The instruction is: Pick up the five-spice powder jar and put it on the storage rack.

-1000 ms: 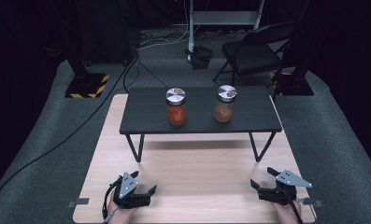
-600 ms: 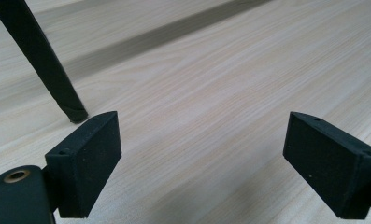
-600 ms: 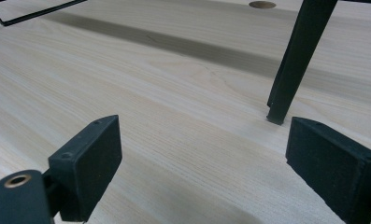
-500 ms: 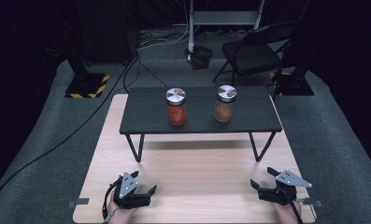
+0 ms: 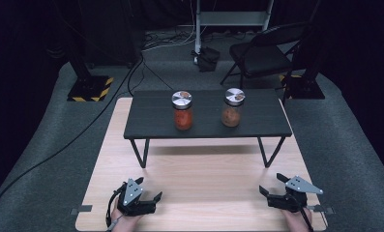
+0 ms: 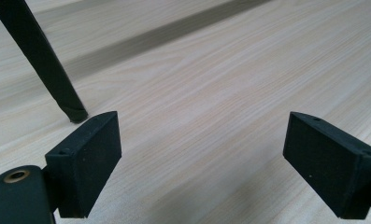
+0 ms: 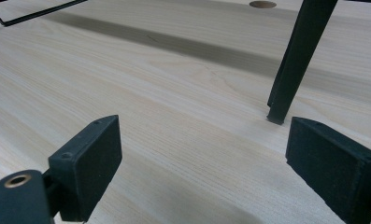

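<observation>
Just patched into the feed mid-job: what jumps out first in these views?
Two lidded glass jars stand apart on a small black table atop the pale wooden tabletop: the jar with reddish contents on the left, the jar with brownish contents to its right. Near the front edge, the left gripper and right gripper rest at opposite corners, jaws wide open and holding nothing.

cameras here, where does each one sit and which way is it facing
High view: above the person's side, looking forward and down at the black stand and two jars; both hands show.
Left gripper view: on the left hand-held gripper, looking over the wooden tabletop; open jaws.
Right gripper view: on the right hand-held gripper; open jaws.
Shared: both show a stand leg.
</observation>
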A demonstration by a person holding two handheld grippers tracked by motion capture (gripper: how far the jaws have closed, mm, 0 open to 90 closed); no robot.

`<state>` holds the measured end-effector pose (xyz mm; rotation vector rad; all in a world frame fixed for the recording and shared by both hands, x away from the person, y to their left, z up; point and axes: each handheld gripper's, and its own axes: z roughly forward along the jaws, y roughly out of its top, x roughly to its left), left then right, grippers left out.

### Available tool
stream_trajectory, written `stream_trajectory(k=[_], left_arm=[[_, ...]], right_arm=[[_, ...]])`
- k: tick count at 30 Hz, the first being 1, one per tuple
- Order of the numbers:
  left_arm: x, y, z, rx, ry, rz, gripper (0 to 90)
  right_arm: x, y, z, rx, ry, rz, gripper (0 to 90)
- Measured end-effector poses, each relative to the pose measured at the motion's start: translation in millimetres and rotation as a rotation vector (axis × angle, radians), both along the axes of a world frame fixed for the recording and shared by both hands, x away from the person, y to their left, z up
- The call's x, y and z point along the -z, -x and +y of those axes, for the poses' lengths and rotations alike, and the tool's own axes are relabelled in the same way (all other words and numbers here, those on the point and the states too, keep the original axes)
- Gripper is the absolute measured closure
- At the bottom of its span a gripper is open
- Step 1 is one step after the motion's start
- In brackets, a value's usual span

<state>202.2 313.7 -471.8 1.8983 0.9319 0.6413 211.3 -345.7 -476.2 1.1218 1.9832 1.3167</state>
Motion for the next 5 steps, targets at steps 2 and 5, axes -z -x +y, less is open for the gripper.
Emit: stream_trajectory(k=[2, 5], left_arm=[[0.0, 0.0, 0.0, -0.001, 0.0, 0.0, 11.4], [-0.1, -0.1, 0.1, -0.001, 0.0, 0.001, 11.4]], right_arm=[[0.0, -0.1, -0.2, 0.0, -0.001, 0.0, 9.7], [0.0, -0.5, -0.6, -0.001, -0.003, 0.002, 9.7]])
